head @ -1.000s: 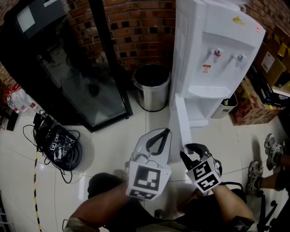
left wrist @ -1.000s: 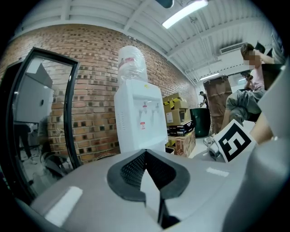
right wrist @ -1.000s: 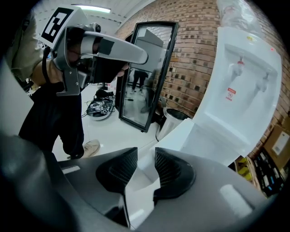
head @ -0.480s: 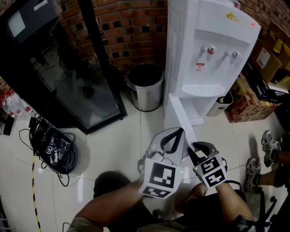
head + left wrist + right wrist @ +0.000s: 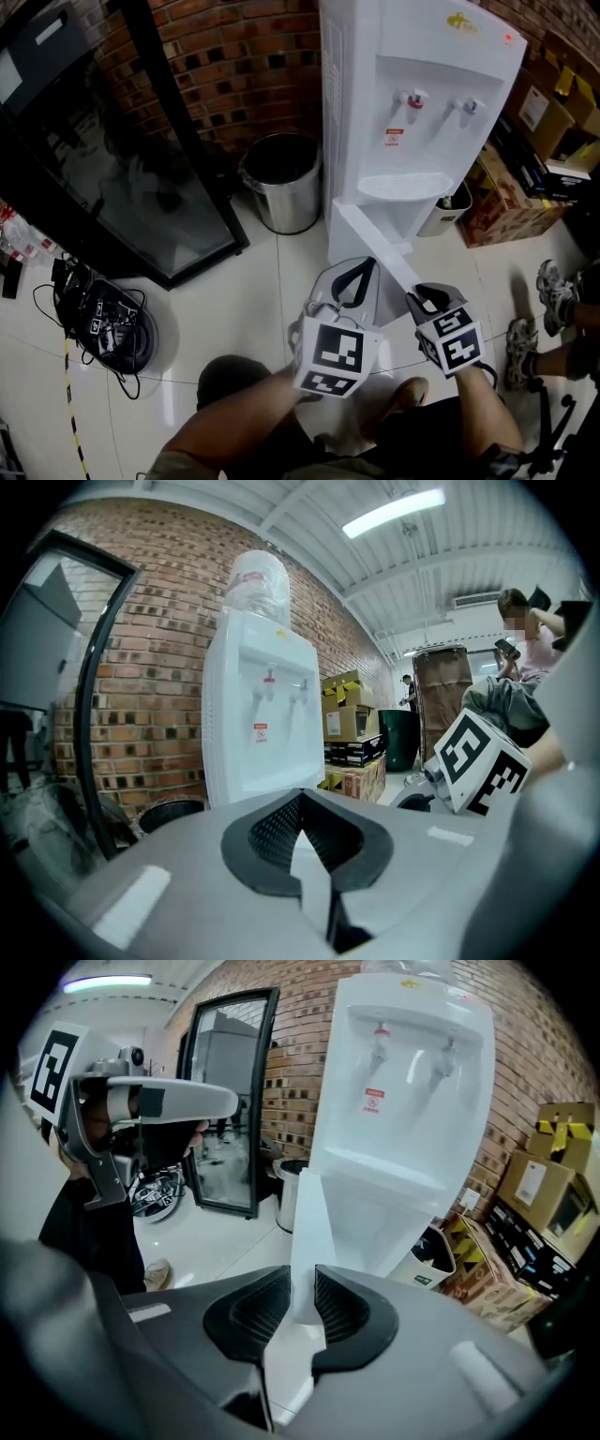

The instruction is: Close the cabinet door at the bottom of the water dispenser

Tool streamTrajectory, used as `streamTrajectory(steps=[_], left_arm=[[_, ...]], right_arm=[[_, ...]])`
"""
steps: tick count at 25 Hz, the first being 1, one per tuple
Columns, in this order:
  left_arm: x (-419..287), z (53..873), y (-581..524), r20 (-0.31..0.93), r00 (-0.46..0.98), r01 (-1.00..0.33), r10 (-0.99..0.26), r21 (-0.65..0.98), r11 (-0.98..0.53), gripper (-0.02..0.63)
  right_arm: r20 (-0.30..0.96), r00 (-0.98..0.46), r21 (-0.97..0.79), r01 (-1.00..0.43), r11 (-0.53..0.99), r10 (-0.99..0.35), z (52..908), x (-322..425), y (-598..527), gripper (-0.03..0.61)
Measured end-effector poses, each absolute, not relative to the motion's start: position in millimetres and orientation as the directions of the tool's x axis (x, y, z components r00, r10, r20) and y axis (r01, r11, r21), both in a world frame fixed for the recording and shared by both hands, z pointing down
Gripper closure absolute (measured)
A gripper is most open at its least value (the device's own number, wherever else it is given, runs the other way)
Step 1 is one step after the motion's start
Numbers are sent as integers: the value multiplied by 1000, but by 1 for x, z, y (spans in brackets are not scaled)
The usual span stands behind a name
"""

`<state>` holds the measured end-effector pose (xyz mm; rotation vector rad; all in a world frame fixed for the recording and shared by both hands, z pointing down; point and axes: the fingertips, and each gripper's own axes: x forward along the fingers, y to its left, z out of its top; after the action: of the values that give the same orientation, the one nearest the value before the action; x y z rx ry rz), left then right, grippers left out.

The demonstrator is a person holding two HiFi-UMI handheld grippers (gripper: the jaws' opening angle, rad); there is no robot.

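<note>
The white water dispenser (image 5: 412, 84) stands against the brick wall. Its bottom cabinet door (image 5: 375, 246) is swung out toward me. My right gripper (image 5: 422, 292) is at the door's free edge. In the right gripper view that edge (image 5: 305, 1232) runs down between the two dark pads (image 5: 253, 1312). The right gripper (image 5: 302, 1309) is closing, and I see no firm press on the door. My left gripper (image 5: 368, 265) hovers just left of the door with its tips together and nothing held. In its own view the left gripper (image 5: 298, 799) points at the dispenser (image 5: 258, 724).
A steel trash bin (image 5: 281, 183) stands left of the dispenser, and a black glass-door cooler (image 5: 112, 159) further left. Cardboard boxes (image 5: 525, 178) and a small bin (image 5: 455, 202) sit to the right. Tangled cables (image 5: 103, 323) lie on the floor. Another person's shoes (image 5: 553, 291) are at the right.
Both grippers have moved forward and right toward the open door. The right jaws have narrowed and now straddle the door's free edge. The left gripper stays shut.
</note>
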<state>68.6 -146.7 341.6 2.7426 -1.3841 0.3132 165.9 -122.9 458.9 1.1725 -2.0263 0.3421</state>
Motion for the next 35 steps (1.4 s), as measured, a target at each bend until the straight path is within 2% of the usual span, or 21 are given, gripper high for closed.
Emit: streamTrajectory(steps=[11,18,20,22,26,35], left_arm=[[82,368,-189,230,574,-798,-786,-61,-600,613],[78,381,-222,246,563,-802,-789,-70,-594,612],[78,382,-230,246,565,-798,-787,-78,-597,612],[77,386,-238,254,561,-797,-788,-89,-597,612],[70,390,-254,269,549,-800,-792,-109,-591,613],[61,387,-270,260,544,-805,-798,-107,-584,612]], right_arm=[[725,-167,139,-915,379,-668,461,242,-175,500],[665,-68,142,-966,216,-743,462,287,-232,509],[640,-48,127,-978,168,-767,464,295,-252,521],[611,-44,86,-989,121,-790,466,299,-271,571],[552,-25,12,-999,38,-833,469,310,-307,575],[535,-46,-43,-999,28,-844,498,315,-337,575]])
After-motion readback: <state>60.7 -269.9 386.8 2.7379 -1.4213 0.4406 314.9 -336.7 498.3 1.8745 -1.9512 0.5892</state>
